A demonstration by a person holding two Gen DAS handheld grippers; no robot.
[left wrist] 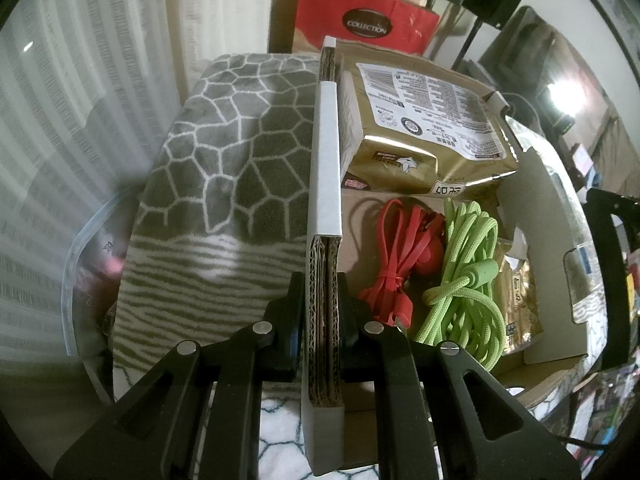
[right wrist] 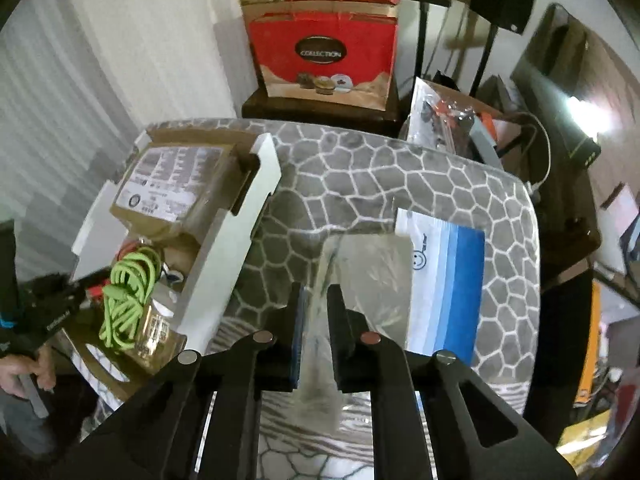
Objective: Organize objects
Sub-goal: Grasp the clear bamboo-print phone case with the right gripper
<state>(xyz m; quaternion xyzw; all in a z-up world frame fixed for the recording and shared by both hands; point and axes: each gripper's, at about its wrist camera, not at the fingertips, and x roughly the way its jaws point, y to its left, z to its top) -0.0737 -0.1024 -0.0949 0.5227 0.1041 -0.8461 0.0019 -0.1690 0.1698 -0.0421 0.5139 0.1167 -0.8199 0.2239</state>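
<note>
Jaws: left gripper (left wrist: 320, 304) clamps box (left wrist: 325, 168) wall; right gripper (right wrist: 317, 312) pinches clear bag (right wrist: 370, 280); next I carry it left into box.

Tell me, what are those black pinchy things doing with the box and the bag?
A person is tidying up with two hand-held grippers. The left gripper is clamped on the cardboard box wall, steadying it. Inside lie a gold packet, a red cable and a green cord. The right gripper has pinched a clear plastic bag over the patterned blanket, beside a blue-and-white pouch.
</note>
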